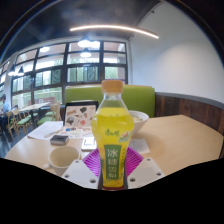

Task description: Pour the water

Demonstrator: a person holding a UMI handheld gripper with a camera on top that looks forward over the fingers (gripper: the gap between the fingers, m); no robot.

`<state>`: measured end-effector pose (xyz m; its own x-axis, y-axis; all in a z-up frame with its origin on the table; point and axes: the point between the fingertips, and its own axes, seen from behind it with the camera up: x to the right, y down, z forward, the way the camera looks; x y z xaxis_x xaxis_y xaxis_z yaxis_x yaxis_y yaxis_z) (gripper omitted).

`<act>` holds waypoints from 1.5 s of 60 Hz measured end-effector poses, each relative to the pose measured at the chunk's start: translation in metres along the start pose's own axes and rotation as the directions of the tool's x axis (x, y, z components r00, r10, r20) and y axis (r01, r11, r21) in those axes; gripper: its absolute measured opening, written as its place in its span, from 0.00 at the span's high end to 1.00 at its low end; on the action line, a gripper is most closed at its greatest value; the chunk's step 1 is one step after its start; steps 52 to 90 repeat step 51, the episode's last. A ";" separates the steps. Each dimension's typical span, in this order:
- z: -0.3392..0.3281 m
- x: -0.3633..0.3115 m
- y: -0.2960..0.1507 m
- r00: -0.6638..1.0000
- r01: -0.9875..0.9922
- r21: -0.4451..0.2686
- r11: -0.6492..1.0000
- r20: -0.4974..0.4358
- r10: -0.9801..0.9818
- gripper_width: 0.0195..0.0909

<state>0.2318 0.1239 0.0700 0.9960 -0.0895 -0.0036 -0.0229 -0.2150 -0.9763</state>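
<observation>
A tall clear plastic bottle (111,135) full of yellow drink, with an orange cap and a green and blue label, stands upright between the two fingers of the gripper (111,172). The pink pads (93,165) sit close on both sides of the bottle, and the fingers look pressed on it. A round white paper cup (62,159) sits just beside the bottle on the pale wooden table (180,140). A white bowl (136,119) is behind the bottle. A dark phone (59,139) lies beyond the cup.

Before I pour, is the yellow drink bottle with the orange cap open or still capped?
Capped: the orange cap sits on the upright yellow drink bottle, which stands between the jaws.
</observation>
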 end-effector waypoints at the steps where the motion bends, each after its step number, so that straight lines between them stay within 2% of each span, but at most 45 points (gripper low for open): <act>1: 0.000 0.001 0.004 1.000 -0.005 -0.016 1.000 -0.004 0.005 0.88; 4: -0.002 -0.001 0.000 1.000 -0.021 -0.021 1.000 -0.005 0.021 0.89; 6: 0.008 0.020 0.005 1.000 -0.019 -0.013 1.000 0.002 0.019 0.89; 7: -0.002 0.002 0.007 1.000 -0.021 -0.016 1.000 -0.004 0.021 0.89; 11: -0.001 0.000 0.007 1.000 -0.018 -0.021 1.000 -0.003 0.018 0.87; 16: -0.002 0.000 0.007 1.000 -0.022 -0.034 0.999 -0.002 0.022 0.63; 19: -0.009 0.005 0.015 0.999 -0.031 -0.079 0.996 -0.017 0.030 0.50; 22: -0.020 0.007 0.020 0.999 -0.038 -0.108 0.993 -0.032 0.035 0.22; 25: -0.029 0.013 0.016 0.999 -0.036 -0.103 0.994 -0.044 0.032 0.09; 39: -0.170 -0.048 0.003 0.998 0.054 -0.063 0.997 -0.017 -0.055 0.12; 51: -0.254 -0.125 0.013 0.992 0.122 -0.039 0.992 0.032 -0.121 0.14; 90: -0.254 -0.125 0.013 0.992 0.122 -0.039 0.992 0.032 -0.121 0.14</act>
